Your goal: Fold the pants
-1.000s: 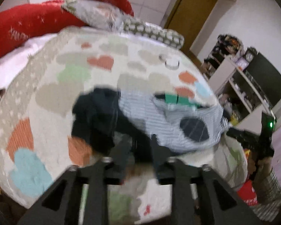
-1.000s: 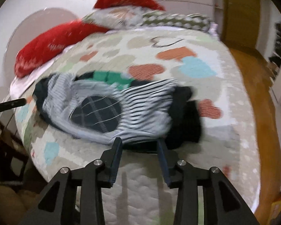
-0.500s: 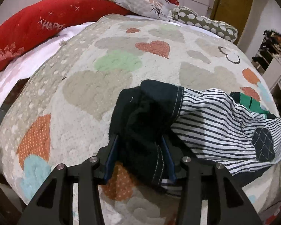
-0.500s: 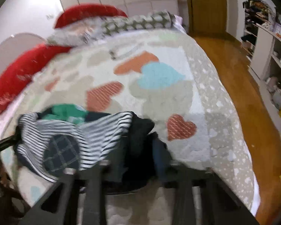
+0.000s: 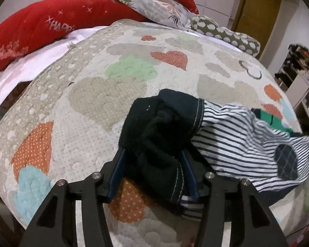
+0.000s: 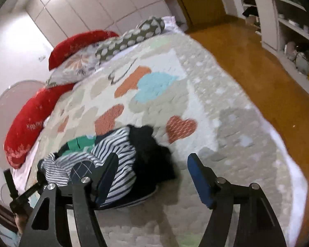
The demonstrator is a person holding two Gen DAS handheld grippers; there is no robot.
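Dark pants (image 5: 164, 131) lie bunched on the bed (image 5: 88, 94) under striped clothes (image 5: 237, 140). Our left gripper (image 5: 154, 164) pinches the pants; our right gripper (image 6: 152, 175) is spread, empty. Next: pull pants free, spread flat.

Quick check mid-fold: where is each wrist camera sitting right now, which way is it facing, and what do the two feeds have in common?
Left wrist: low over the quilt, facing the red pillows; left gripper closed on the dark pants.
Right wrist: above the bed's near edge, tilted, facing the wardrobe and wood floor; right gripper open, holding nothing.
Shared: pants, striped garment, quilt, pillows.
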